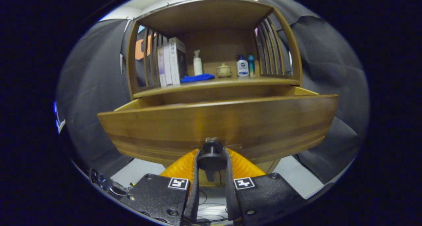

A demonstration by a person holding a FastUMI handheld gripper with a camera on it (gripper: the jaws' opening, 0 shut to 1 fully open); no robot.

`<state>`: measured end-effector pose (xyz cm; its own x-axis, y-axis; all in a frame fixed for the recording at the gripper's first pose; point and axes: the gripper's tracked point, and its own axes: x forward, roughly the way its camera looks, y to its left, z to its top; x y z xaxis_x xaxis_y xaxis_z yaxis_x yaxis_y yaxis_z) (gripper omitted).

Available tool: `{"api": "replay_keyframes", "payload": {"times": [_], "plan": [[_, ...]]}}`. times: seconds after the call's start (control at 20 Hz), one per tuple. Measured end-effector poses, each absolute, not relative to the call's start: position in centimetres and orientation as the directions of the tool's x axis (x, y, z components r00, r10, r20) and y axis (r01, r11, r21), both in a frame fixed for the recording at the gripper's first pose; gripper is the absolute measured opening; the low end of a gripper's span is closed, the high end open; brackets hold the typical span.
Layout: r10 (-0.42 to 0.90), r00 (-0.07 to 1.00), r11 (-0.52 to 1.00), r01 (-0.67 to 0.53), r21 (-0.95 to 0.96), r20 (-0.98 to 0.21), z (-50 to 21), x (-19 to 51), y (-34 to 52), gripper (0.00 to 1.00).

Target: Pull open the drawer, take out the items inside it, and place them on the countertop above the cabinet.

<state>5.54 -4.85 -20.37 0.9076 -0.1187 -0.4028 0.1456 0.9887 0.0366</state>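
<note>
A wooden cabinet's drawer [217, 123] stands pulled out toward me, its wide front panel filling the space just ahead of the fingers. A dark round knob [211, 156] sticks out of the middle of that panel, and my gripper [211, 160] is shut on the knob, one finger pressing each side. The drawer's inside is hidden behind its front panel. Above it runs the countertop [211, 84], a wooden shelf under an arched hutch.
On the countertop stand three books [170, 62] at the left, a folded blue cloth [197, 78], a white pump bottle [197, 63], a small lidded jar [224, 70], a white bottle [242, 67] and a teal bottle [251, 65]. Slatted sides close the hutch. Cables [108, 183] lie on the pale floor.
</note>
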Motion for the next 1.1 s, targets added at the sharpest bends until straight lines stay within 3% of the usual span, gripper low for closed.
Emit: {"api": "replay_keyframes", "payload": {"times": [0.6, 0.95, 1.1], "plan": [[-0.066, 0.877, 0.995, 0.093, 0.034, -0.476, -20.7, 1.1, -3.0, 0.37], [-0.029, 0.862, 0.997, 0.062, 0.050, -0.506, -14.8, -0.7, -2.4, 0.68], [0.004, 0.851, 0.996, 0.046, 0.081, -0.525, -11.6, -0.4, -1.2, 0.68]]}}
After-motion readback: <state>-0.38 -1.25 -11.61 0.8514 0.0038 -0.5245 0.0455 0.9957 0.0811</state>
